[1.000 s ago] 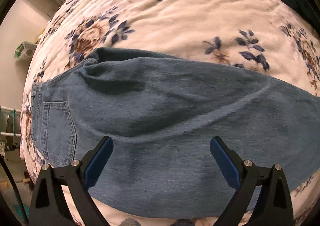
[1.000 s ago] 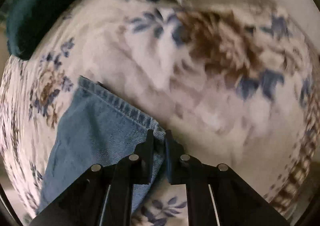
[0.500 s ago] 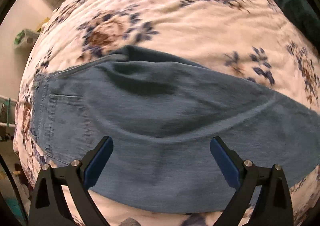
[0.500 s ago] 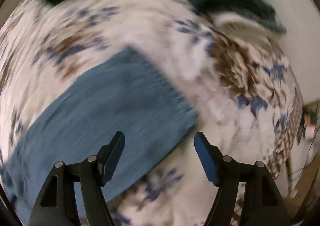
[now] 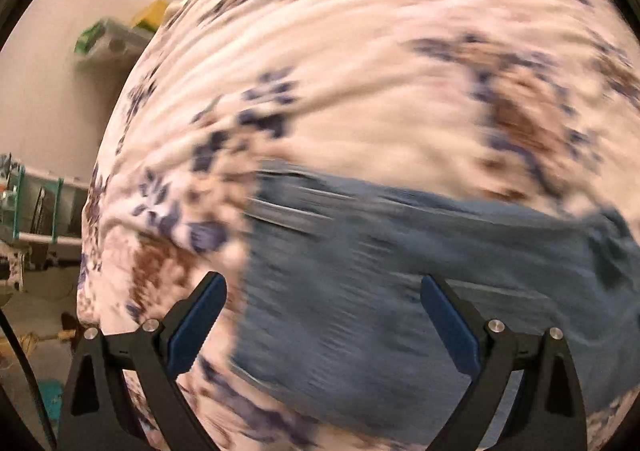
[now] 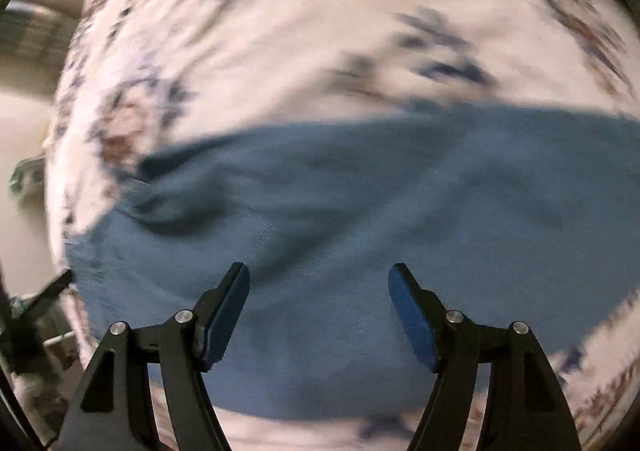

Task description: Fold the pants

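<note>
The left black two-finger gripper (image 5: 322, 323) has angular matte struts with triangular cut-outs, and a flat blue ribbed pad lines the inner face of each finger. Round silver screws (image 5: 495, 325) sit at the finger joints just behind the pads. The right black two-finger gripper (image 6: 319, 311) has the same struts, blue pads and silver screws (image 6: 455, 316).
</note>
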`<state>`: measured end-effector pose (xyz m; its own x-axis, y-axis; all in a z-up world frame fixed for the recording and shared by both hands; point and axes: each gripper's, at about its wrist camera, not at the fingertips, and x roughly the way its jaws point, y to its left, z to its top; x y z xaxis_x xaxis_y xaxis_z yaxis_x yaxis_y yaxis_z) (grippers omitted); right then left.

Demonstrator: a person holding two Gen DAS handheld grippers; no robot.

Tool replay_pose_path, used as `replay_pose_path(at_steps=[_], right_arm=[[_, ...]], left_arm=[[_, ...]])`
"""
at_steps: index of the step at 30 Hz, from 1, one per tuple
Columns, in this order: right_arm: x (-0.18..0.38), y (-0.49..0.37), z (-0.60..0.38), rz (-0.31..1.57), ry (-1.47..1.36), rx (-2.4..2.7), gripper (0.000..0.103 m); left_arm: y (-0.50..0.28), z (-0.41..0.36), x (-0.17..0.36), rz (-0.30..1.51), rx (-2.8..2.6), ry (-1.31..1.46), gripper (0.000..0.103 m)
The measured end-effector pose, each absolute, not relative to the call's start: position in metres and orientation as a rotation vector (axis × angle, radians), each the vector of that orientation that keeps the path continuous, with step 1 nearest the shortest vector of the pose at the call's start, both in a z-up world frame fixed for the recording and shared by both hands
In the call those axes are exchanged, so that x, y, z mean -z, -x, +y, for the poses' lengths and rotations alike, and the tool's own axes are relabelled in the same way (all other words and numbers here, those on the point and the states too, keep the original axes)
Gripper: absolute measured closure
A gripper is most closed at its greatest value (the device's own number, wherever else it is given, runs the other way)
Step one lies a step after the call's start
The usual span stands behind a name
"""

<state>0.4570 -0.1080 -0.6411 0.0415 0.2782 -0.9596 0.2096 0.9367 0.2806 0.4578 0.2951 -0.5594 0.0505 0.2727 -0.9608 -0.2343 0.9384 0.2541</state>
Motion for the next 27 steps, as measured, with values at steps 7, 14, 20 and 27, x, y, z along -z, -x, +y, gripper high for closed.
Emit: replay_pose_path(at_steps=[7, 14, 20, 27], right_arm=[[0.643, -0.541, -0.038, 1.597, -0.37, -0.236, 0.029], [0.689, -0.583, -0.002, 1.759, -0.409, -0.339, 0.088], [0.659, -0.592, -0.006, 1.639, -0.505, -0.329, 0.089], [0.687, -0.601, -0.018, 1.74, -0.547, -0.344, 0.084]], left_arm=[[-0.472, 0.365, 0.604, 1.58, -0.348, 0.218, 0.004], [-0.461, 0.355, 0.604, 1.529, -0.321, 0.141, 0.004], [-0.463, 0.352, 0.597, 1.503, -0.31, 0.135, 0.004], [-0.468, 0.353, 0.591, 1.493, -0.31, 0.129, 0.004]])
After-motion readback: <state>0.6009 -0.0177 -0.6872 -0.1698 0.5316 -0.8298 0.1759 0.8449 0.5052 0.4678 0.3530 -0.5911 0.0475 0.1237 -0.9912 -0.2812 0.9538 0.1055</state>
